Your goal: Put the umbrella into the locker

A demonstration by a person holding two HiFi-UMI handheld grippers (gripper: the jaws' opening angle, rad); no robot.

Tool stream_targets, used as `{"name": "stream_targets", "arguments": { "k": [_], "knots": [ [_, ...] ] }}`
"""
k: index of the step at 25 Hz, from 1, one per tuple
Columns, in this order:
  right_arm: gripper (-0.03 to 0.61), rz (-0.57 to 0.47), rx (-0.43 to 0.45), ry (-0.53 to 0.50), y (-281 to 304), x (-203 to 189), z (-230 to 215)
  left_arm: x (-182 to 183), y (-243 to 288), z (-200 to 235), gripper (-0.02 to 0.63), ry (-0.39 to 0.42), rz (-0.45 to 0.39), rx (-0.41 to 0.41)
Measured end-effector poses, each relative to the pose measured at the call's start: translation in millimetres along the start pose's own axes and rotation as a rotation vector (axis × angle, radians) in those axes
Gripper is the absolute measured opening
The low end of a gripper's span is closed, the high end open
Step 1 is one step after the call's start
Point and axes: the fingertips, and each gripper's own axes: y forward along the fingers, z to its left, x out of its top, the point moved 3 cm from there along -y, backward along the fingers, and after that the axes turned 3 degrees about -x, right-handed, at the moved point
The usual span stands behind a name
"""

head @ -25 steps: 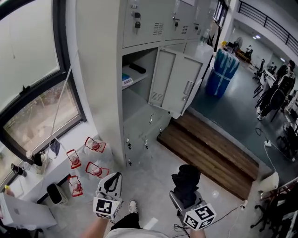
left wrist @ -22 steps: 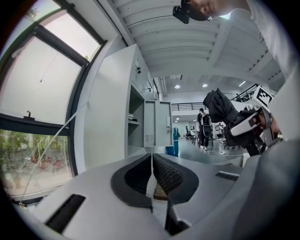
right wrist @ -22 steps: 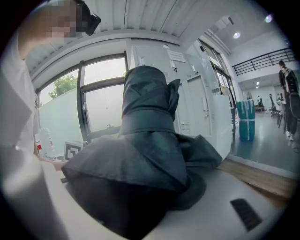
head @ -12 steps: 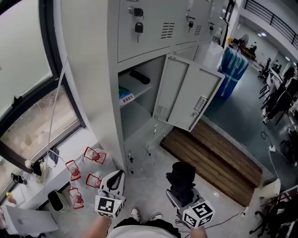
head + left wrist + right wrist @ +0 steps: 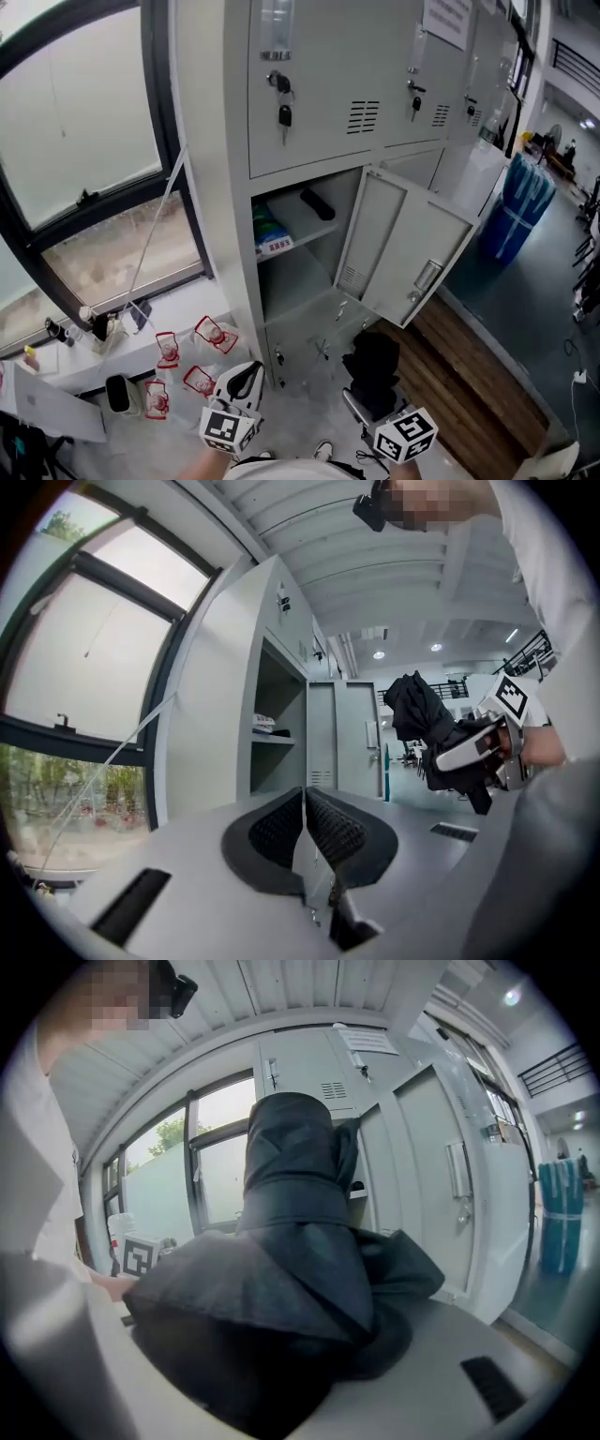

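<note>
A folded black umbrella (image 5: 373, 367) stands up out of my right gripper (image 5: 369, 403), which is shut on its lower part; the fabric hides the jaws. In the right gripper view the umbrella (image 5: 298, 1241) fills the middle, with the lockers behind it. The grey locker (image 5: 309, 56) has one compartment (image 5: 298, 272) open, its door (image 5: 403, 246) swung out to the right. My left gripper (image 5: 246, 377) is low and left of the umbrella, its pads (image 5: 281, 829) pressed together with nothing between them. The left gripper view shows the umbrella (image 5: 422, 722) off to its right.
On the open compartment's shelf lie a black item (image 5: 317, 203) and a blue-and-white packet (image 5: 273, 236). Keys (image 5: 284, 114) hang from the locker above. Red-printed bags (image 5: 204, 358) and a black bin (image 5: 118, 394) sit by the window at left. A wooden step (image 5: 487, 375) lies at right, blue barrels (image 5: 525, 208) beyond it.
The lockers have come closer and moved toward the middle of the head view. Both grippers have travelled toward the open compartment, the right one still gripping the umbrella.
</note>
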Motion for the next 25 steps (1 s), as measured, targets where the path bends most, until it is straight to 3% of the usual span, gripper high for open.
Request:
{"name": "stream_targets", "arguments": {
  "k": [8,17,25],
  "knots": [
    [0.206,0.034,0.128,-0.031,11.5,4.4,-55.3,11.4,27.3,-30.0,0.031,0.012,-0.022,0.138],
    [0.206,0.074,0.224,-0.052,37.0,1.9,-78.1,1.6,17.2,-31.5,0.031,0.012,0.007,0.287],
    [0.206,0.095,0.234,-0.057,49.4,1.3,-76.4,3.5,22.4,-23.7,0.031,0.012,0.004,0.293]
  ]
}}
